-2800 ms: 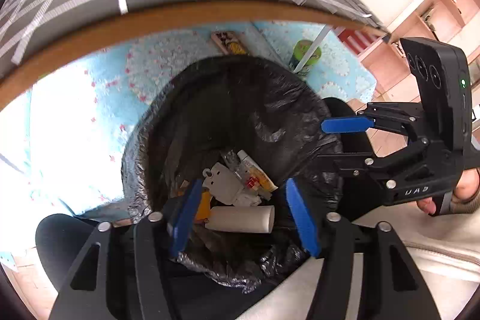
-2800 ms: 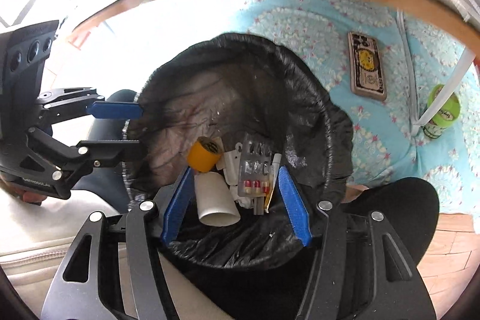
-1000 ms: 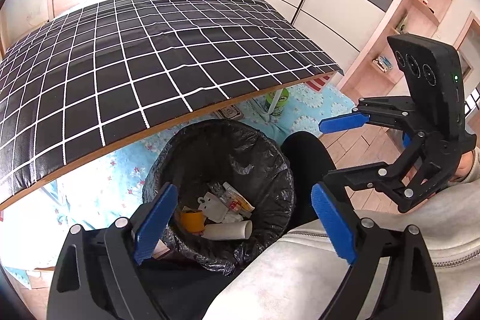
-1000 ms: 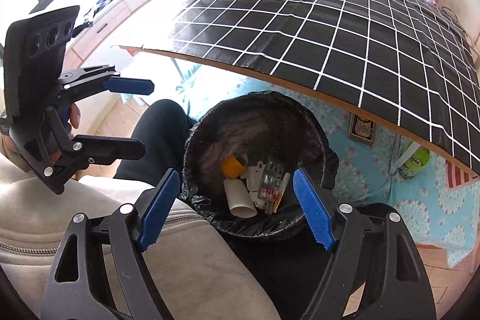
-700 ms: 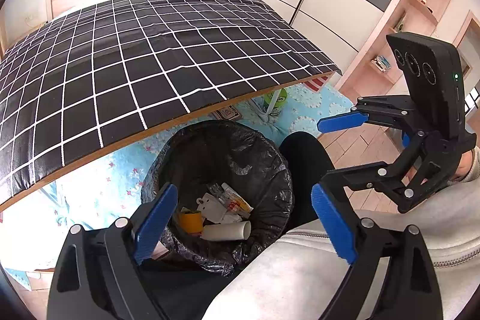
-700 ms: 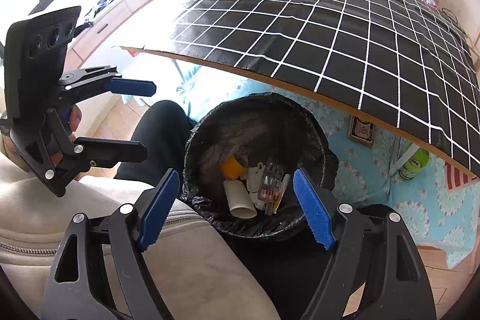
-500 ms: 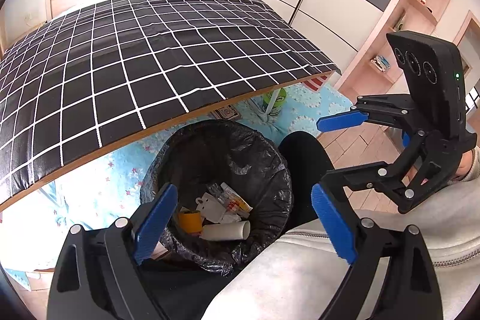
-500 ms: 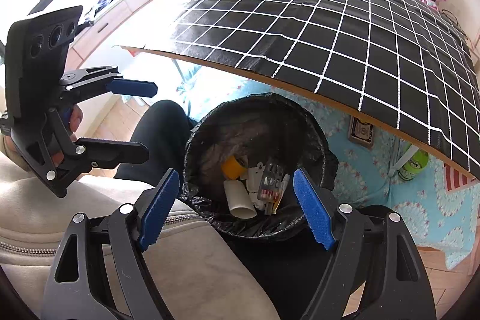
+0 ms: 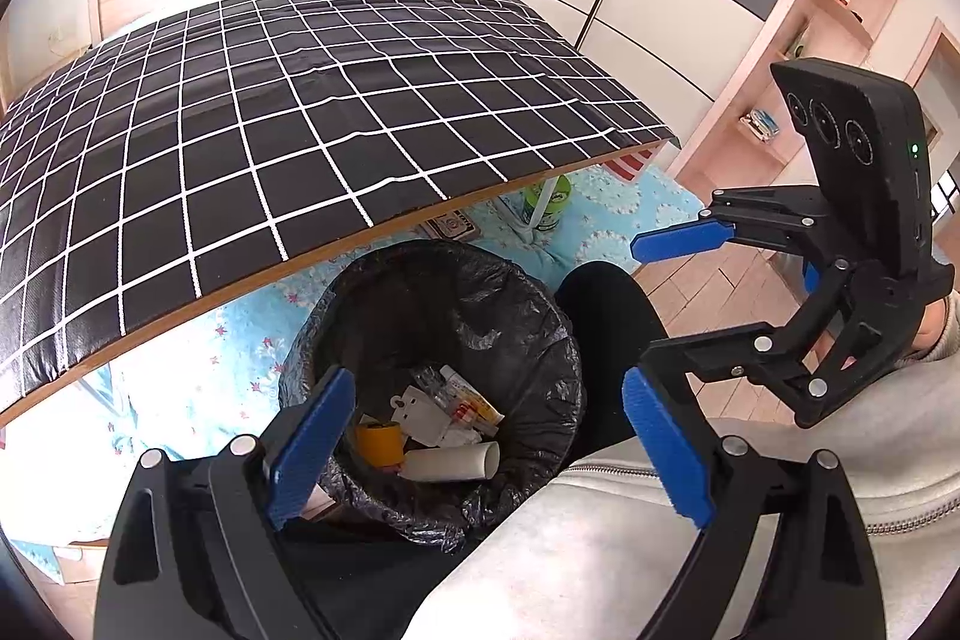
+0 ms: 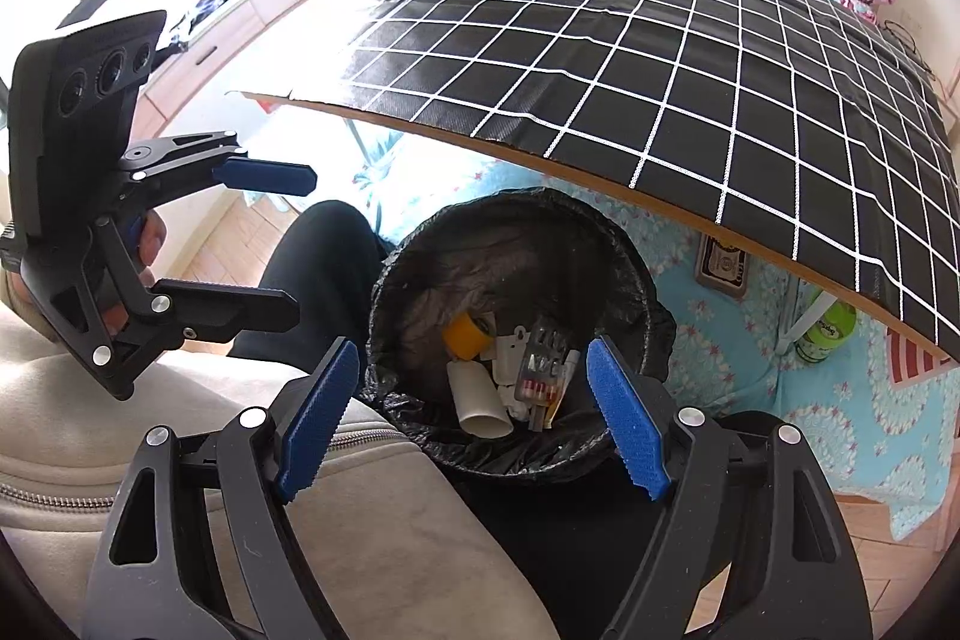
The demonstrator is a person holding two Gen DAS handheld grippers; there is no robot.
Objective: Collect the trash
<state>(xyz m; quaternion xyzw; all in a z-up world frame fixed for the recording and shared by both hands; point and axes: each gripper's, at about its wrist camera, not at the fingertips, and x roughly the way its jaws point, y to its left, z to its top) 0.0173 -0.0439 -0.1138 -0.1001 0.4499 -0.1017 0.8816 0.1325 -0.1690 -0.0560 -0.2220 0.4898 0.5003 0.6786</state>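
A: Under the table edge [image 9: 252, 280], bin [image 9: 540, 316] with black liner sits on the floor. All the trash I can see is down at its bottom: yellow tape roll [image 9: 379, 443], white cardboard tube [image 9: 450, 462], blister pack [image 10: 543, 370], white card scraps [image 9: 414, 409].

B: Grippers?

A: Left gripper [image 9: 486, 451] above the bin's near rim, fingers wide apart, nothing between them. Right gripper [image 10: 471, 418] same, fingers spread, empty. Each shows in the other's view, also parted.

B: Handling?

A: All of it looks light. The tube would be hollow and crushable, so pinch across its middle gently. Tape roll stiffer, grab across the ring. Blister pack thin and slippery, probably take it by an edge. Liner is soft film, would bunch; gather it at the bin rim.

B: Anything left outside the bin?

A: Table top [image 10: 690, 58] looks bare. A green bottle [image 10: 831, 334] stands beyond the bin by a table leg; trash or not, can't tell.
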